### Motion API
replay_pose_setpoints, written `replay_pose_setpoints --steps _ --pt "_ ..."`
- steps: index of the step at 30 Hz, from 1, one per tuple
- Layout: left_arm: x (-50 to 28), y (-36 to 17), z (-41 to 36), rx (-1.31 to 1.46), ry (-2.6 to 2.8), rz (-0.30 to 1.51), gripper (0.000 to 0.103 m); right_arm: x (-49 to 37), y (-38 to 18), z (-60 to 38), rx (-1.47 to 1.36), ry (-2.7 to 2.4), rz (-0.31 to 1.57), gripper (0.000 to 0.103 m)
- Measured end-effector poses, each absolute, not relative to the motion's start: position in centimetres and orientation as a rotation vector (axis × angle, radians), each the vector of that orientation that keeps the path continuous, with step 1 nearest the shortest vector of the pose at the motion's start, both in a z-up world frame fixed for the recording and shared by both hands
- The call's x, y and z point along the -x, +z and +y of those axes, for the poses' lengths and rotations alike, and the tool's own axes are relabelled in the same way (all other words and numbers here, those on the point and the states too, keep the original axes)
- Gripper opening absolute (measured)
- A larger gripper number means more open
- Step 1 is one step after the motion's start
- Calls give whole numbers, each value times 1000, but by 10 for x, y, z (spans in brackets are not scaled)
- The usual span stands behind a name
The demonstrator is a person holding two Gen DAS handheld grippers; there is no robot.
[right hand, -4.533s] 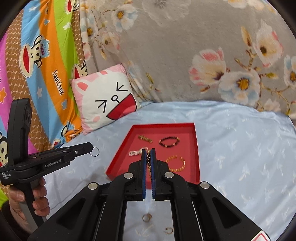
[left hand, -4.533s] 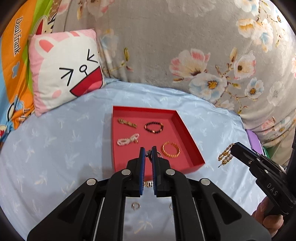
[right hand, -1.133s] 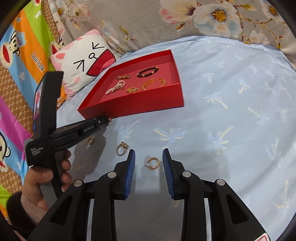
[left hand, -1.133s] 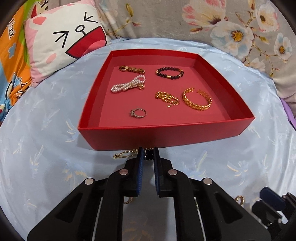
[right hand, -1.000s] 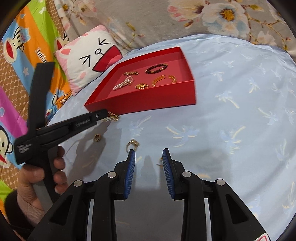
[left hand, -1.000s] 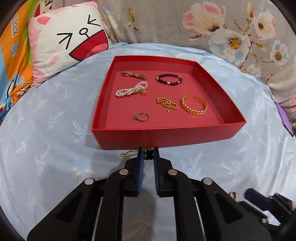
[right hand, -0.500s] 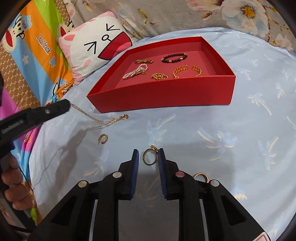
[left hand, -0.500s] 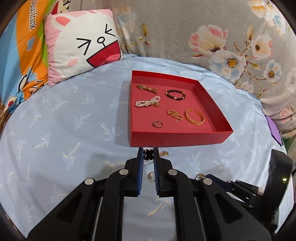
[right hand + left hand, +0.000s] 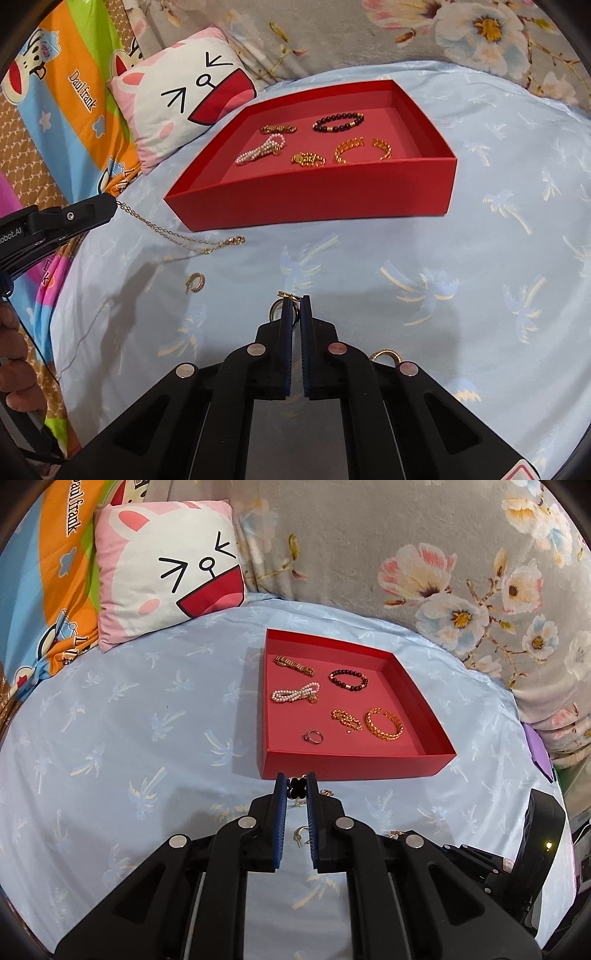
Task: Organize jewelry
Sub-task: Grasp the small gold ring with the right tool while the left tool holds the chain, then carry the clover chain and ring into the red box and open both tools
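My left gripper pinches the necklace's black clover pendant, its chain trailing on the sheet. My right gripper has just closed on a ring. I should lift both slowly toward the tray.

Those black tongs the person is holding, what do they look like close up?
Each is matte black plastic. The left gripper and right gripper both end in two slim fingers lined with ribbed blue pads, joined by silver round bolts. White lettering marks the left one's side.
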State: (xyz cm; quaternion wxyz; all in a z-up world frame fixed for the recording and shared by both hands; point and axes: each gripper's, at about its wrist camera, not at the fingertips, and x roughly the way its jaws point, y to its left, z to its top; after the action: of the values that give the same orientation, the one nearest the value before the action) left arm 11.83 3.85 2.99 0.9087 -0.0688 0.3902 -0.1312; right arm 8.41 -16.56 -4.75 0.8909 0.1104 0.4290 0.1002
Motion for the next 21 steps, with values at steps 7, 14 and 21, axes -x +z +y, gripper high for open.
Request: replay_pose_setpoints --steps 7,14,21 --pt "-118 58 38 144 -294 757 10 -76 -18 -174 -235 207 826 3" --pt "-129 106 34 129 -319 656 10 -89 30 -189 -221 205 729 3" --pt "-167 140 16 111 -355 597 10 -138 55 -206 -227 200 694 3"
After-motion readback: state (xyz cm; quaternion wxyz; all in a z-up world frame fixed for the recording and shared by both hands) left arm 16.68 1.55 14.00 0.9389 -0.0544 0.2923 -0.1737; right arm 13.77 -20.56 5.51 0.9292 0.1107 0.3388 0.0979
